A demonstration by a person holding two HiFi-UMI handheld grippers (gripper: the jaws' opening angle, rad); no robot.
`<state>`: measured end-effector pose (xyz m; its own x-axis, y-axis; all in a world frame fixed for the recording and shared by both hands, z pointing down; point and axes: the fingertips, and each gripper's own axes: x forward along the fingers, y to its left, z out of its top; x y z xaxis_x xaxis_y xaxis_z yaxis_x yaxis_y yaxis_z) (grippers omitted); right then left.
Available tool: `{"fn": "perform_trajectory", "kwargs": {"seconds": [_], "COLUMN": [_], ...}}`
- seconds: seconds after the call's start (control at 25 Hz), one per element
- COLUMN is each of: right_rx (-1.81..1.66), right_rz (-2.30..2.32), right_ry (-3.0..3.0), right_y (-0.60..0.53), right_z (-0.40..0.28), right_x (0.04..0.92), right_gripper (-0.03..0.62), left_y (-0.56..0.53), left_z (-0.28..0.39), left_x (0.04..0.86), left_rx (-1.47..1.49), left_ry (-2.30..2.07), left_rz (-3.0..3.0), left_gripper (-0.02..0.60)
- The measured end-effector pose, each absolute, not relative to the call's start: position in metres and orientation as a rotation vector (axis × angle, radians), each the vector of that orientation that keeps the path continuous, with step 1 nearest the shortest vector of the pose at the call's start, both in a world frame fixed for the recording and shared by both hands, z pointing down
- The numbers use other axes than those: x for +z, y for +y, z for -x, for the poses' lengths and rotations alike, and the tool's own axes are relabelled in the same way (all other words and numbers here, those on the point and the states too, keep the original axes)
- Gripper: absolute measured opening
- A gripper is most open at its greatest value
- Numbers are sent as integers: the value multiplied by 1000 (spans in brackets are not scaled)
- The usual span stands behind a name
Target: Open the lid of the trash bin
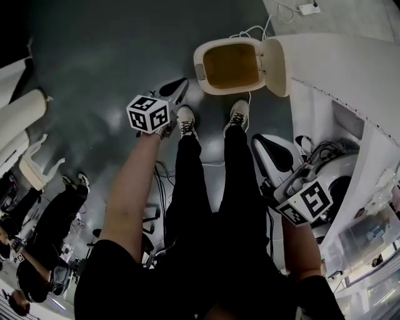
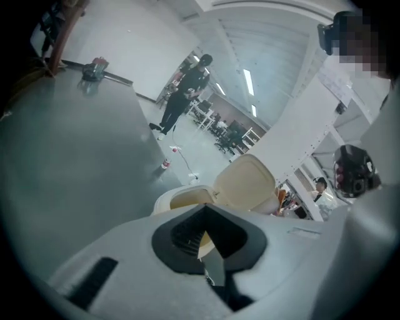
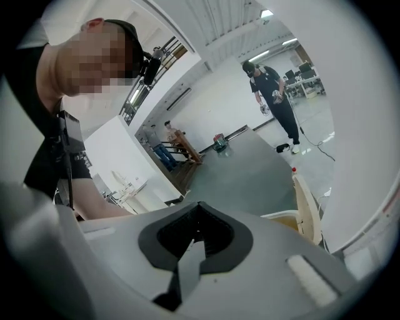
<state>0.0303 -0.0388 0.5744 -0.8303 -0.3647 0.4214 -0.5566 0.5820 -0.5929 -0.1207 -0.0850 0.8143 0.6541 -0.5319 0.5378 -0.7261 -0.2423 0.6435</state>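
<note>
The cream trash bin (image 1: pixel 201 62) stands on the grey floor just beyond the person's shoes, and its yellowish inside shows. Its lid (image 1: pixel 277 65) is flipped up and over to the right. The left gripper view shows the bin (image 2: pixel 181 199) and raised lid (image 2: pixel 245 184) ahead; the right gripper view shows the bin (image 3: pixel 284 219) with its lid (image 3: pixel 307 203) edge-on. My left gripper (image 1: pixel 178 84) hangs left of the bin, apart from it, shut and empty (image 2: pixel 207 211). My right gripper (image 1: pixel 262 147) is lower right, near the knee, shut and empty (image 3: pixel 199 211).
A white table or partition (image 1: pixel 350 69) runs along the right, close beside the lid. A power strip with cable (image 1: pixel 307 9) lies on the floor behind the bin. The person's feet (image 1: pixel 187 122) stand right before it. White chairs (image 1: pixel 19 119) and other people are at left.
</note>
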Motion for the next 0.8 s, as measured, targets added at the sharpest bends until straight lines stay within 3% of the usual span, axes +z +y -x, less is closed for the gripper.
{"fn": "perform_trajectory", "kwargs": {"seconds": [0.8], "right_rx": [867], "right_rz": [-1013], "right_ry": [-2828], "right_y": [-27], "right_z": [-42], "right_x": [361], "right_gripper": [8], "left_y": [-61], "left_z": [111], "left_x": [435], "left_rx": [7], "left_ry": [-931], "left_rz": [-2344], "left_gripper": [0]}}
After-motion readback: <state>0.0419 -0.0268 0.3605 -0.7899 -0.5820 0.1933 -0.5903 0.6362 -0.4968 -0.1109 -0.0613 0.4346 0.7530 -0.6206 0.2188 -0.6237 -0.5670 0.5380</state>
